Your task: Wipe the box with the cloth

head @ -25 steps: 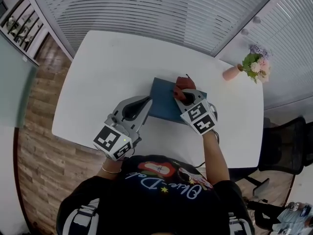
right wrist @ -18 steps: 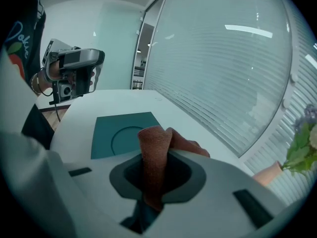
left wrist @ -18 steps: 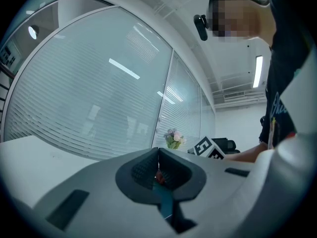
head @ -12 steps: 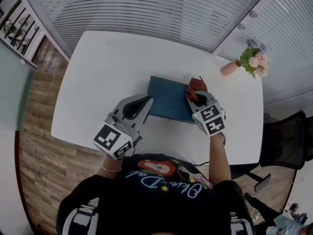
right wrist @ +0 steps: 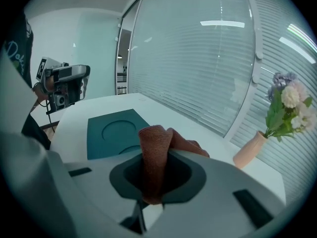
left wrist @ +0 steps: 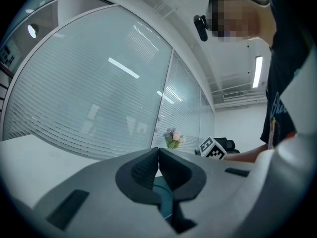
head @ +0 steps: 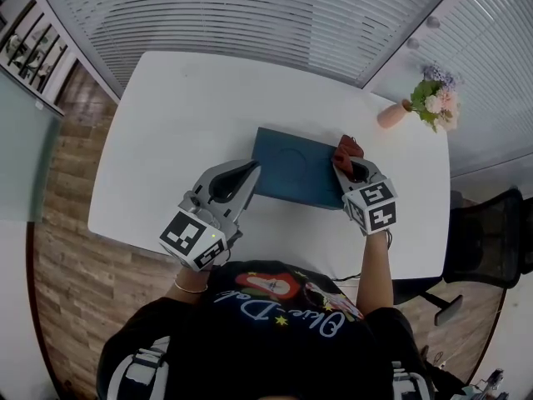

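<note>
A flat dark blue box (head: 293, 172) with a round recess lies on the white table (head: 183, 115); it also shows in the right gripper view (right wrist: 115, 131). My right gripper (head: 351, 163) is shut on a rust-red cloth (head: 348, 147), which sits at the box's right edge. The folded cloth (right wrist: 154, 155) stands up between the jaws. My left gripper (head: 251, 170) rests at the box's left edge, jaws shut with tips together (left wrist: 158, 151) and nothing seen between them. A strip of the box (left wrist: 163, 196) shows below them.
A pink vase with flowers (head: 429, 105) stands at the table's far right corner, beyond the cloth; it also appears as the vase (right wrist: 251, 150). A black office chair (head: 487, 244) is off the table's right side. White blinds run along the far side.
My right gripper has carried the cloth rightward across the box, from its middle to its right edge. The left gripper has stayed put.
</note>
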A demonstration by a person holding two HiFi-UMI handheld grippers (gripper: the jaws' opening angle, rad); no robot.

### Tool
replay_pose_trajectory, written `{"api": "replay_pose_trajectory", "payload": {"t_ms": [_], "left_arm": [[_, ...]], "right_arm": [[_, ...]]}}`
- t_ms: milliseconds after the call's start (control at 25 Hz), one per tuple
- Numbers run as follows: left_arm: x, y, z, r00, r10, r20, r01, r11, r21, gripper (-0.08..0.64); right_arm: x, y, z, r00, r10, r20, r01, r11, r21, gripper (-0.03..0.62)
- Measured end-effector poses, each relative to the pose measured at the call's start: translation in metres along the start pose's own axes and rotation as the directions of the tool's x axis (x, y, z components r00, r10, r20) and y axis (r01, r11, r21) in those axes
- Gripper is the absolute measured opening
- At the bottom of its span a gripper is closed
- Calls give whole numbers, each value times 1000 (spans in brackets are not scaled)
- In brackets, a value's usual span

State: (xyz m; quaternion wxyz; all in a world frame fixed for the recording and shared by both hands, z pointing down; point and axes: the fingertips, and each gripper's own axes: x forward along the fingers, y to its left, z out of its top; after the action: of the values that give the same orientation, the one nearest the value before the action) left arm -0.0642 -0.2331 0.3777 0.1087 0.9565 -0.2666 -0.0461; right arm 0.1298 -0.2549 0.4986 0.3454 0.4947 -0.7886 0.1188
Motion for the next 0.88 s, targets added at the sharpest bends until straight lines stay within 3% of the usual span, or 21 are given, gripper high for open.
{"api": "replay_pose_trajectory", "payload": {"t_ms": [320, 600, 760, 880], "left_arm": [[1, -2, -1, 1000, -4, 6, 4, 1000, -3, 5], [-4, 4, 1, 1000, 14, 12, -14, 1000, -4, 5], [-9, 8, 1, 1000, 26, 17, -26, 1000, -4, 5], [-12, 11, 2, 999, 40, 21, -40, 999, -4, 5]], "right_arm": [[-15, -18, -3, 996, -81, 36, 79, 995, 62, 43], [-44, -12, 64, 960, -177, 216, 180, 984, 6, 43], [-38, 28, 113, 936, -92, 340, 123, 990, -70, 42], [-18, 69, 132, 937, 32, 349, 23, 988, -152, 43]]}}
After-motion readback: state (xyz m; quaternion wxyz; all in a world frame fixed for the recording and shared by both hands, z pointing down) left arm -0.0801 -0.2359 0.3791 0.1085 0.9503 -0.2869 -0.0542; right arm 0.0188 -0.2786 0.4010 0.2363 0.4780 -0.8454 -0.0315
